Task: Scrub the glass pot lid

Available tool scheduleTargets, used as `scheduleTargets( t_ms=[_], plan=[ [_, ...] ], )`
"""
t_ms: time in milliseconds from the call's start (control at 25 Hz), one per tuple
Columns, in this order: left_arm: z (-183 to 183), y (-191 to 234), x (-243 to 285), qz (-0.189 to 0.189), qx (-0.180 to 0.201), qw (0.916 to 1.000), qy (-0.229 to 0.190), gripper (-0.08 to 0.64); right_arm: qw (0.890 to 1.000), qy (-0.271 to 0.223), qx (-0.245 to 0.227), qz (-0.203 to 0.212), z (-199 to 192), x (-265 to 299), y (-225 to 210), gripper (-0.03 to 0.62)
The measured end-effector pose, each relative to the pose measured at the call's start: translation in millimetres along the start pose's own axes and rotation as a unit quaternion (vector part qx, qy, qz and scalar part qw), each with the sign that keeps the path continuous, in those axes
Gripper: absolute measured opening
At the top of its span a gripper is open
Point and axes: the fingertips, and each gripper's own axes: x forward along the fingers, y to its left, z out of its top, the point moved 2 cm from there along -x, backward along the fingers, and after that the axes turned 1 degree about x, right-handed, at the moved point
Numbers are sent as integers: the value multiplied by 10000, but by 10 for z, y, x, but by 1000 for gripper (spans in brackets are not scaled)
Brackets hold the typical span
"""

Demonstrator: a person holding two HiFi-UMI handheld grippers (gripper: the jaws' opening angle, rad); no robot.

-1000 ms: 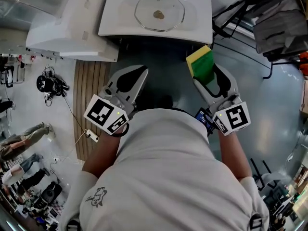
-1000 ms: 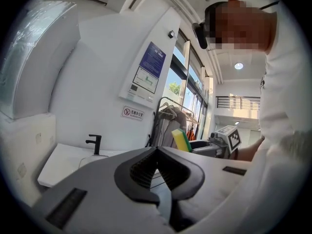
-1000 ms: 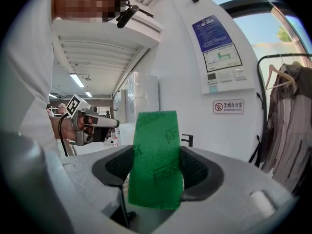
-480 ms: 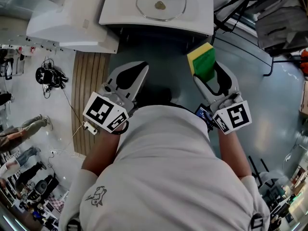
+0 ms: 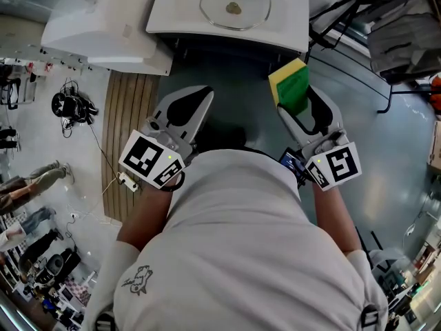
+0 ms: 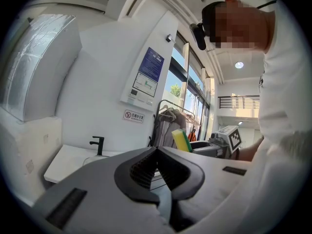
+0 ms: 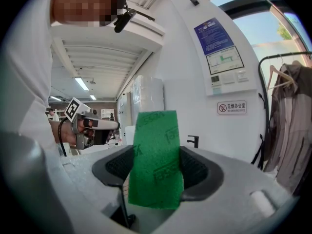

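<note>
The sink (image 5: 289, 19) holding the lid (image 5: 235, 5) is cut off by the head view's top edge, the brown spot (image 5: 233, 7) on the lid is too small to identify, and the sponge (image 7: 155, 165) hides the gap between the jaws of the right claw (image 7: 157, 151)

Open air ahead, up to basin (image 5: 176, 14)

A plain white wall (image 6: 97, 82) stands behind a white sink counter (image 5: 172, 19) fitted with a black tap (image 6: 98, 144). On the wall hang a blue-headed poster (image 6: 151, 72) and a small red-and-white prohibition sign (image 6: 133, 116). Beside them, tall windows (image 6: 171, 89) let in daylight over a metal clothes rack hung with grey garments (image 6: 165, 128). The floor (image 5: 400, 150) is glossy grey-blue, with a strip of wooden slats (image 5: 127, 150) along one side. A round ceiling lamp (image 6: 239, 65) glows overhead.
</note>
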Motion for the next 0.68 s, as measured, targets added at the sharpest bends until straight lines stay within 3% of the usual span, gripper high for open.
scheduleTargets(
  t_ms=[680],
  plan=[
    [62, 89, 1, 6, -22, 10000, -76, -1, 10000, -37, 0, 62, 91, 128, 4, 291]
  ],
)
